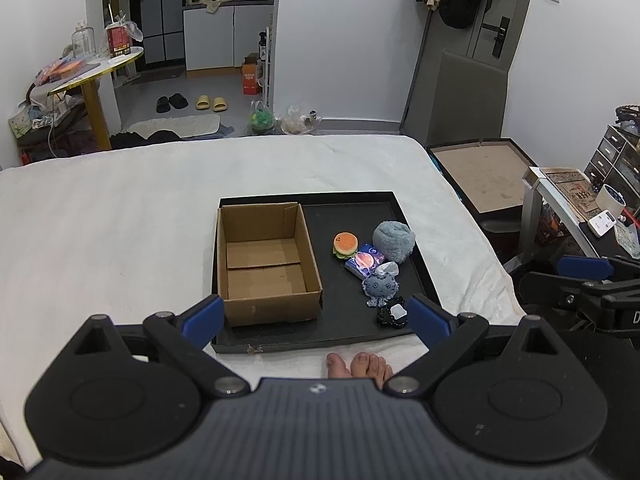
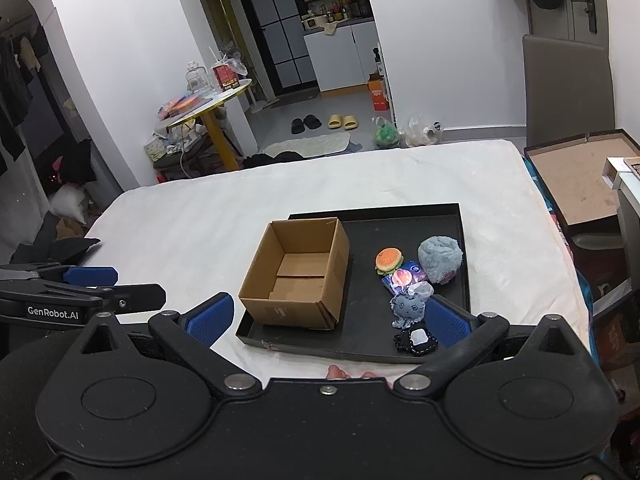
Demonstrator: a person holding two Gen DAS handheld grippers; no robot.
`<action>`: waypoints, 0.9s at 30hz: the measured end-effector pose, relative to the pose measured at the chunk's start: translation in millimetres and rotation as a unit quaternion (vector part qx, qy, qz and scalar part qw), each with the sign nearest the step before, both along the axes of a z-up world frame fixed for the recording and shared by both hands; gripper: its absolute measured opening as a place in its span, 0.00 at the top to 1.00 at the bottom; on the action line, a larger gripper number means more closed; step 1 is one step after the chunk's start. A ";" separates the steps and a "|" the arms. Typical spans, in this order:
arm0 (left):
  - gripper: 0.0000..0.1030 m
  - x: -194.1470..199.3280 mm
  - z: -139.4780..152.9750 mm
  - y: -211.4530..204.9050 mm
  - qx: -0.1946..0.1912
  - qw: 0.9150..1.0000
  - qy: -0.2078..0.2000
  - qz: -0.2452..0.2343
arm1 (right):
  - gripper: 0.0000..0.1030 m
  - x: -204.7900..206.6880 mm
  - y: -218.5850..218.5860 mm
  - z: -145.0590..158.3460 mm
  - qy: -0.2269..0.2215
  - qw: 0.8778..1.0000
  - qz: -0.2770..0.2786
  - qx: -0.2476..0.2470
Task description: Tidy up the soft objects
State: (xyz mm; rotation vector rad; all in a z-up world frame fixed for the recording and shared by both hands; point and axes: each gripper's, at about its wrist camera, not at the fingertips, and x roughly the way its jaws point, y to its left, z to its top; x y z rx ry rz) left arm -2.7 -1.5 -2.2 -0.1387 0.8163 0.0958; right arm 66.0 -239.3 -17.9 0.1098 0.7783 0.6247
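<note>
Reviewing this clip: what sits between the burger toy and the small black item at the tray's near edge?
Both views show the shiny purple packet and the blue-grey plush between the burger toy and the black item.

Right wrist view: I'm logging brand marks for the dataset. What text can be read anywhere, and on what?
"GenRobot.AI": white lettering on the left gripper body.
Red container on the round table: print too small to read.
Orange carton on the floor: print blurred.
Tissue pack: no legible words.

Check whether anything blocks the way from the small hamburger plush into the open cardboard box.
Nothing visible does. The hamburger plush lies on the black tray right of the brown cardboard box, bare tray between them. Only the box's right wall must be cleared; the box looks empty.
</note>
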 end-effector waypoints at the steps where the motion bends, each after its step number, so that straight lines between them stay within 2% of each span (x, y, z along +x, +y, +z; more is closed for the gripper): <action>1: 0.06 0.1 0.4 -0.8 0.001 1.000 -0.001 0.000 | 0.00 -0.7 0.3 0.2 -0.002 1.000 -0.001 -0.002; 27: 0.06 -4.0 9.9 -4.8 0.016 1.000 -0.019 0.000 | 0.00 -5.7 1.2 17.6 -0.020 0.999 -0.015 -0.026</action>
